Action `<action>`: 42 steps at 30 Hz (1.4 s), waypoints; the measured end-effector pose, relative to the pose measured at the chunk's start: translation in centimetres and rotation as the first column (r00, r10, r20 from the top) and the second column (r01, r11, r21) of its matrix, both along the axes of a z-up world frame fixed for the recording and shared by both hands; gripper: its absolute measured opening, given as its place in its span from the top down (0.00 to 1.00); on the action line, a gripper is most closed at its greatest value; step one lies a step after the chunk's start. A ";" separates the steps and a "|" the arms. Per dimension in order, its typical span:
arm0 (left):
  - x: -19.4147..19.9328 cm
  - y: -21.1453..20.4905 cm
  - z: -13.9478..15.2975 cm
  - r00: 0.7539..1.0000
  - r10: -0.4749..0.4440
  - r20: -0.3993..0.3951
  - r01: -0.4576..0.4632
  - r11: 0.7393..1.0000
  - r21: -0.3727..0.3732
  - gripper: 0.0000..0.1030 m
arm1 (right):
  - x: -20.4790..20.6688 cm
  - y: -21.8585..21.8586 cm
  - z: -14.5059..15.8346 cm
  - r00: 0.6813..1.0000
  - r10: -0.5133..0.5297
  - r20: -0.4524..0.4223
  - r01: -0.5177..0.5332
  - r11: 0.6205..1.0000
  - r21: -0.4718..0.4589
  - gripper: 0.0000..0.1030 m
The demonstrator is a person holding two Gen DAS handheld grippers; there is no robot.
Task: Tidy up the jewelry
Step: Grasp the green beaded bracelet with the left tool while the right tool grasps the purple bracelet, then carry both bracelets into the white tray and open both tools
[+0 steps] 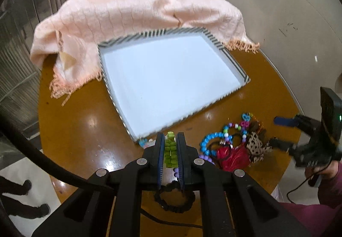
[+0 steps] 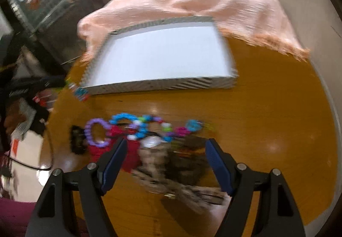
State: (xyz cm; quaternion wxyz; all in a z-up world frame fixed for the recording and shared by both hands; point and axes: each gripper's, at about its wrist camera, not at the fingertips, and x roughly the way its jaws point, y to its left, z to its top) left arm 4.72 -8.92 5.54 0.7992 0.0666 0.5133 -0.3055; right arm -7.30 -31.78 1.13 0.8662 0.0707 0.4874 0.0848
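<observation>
Brown table, bare white tray

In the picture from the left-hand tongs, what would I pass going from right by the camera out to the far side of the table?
Near to far: black scrunchie → green bead bracelet clamped in the left tongs → white tray with striped rim → peach scarf draped over the tray's far edge.

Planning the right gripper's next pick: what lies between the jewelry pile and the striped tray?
In the right wrist view, only bare glossy tabletop separates the jewelry pile from the striped tray.
</observation>
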 end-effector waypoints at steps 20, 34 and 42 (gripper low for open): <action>2.6 1.8 2.8 0.991 0.117 0.070 -0.120 0.992 0.036 1.00 | 7.5 15.1 -6.6 0.840 0.526 -0.130 -0.542 0.818 -0.190 0.87; 3.0 1.5 2.5 0.987 0.143 0.074 -0.147 0.988 0.049 1.00 | 6.6 11.5 -0.5 0.904 0.428 0.005 -0.428 0.903 -0.035 0.91; 3.4 -0.5 3.2 0.987 0.121 0.108 -0.128 0.990 0.062 1.00 | 7.1 8.0 4.7 0.935 0.337 0.111 -0.331 0.941 -0.069 0.91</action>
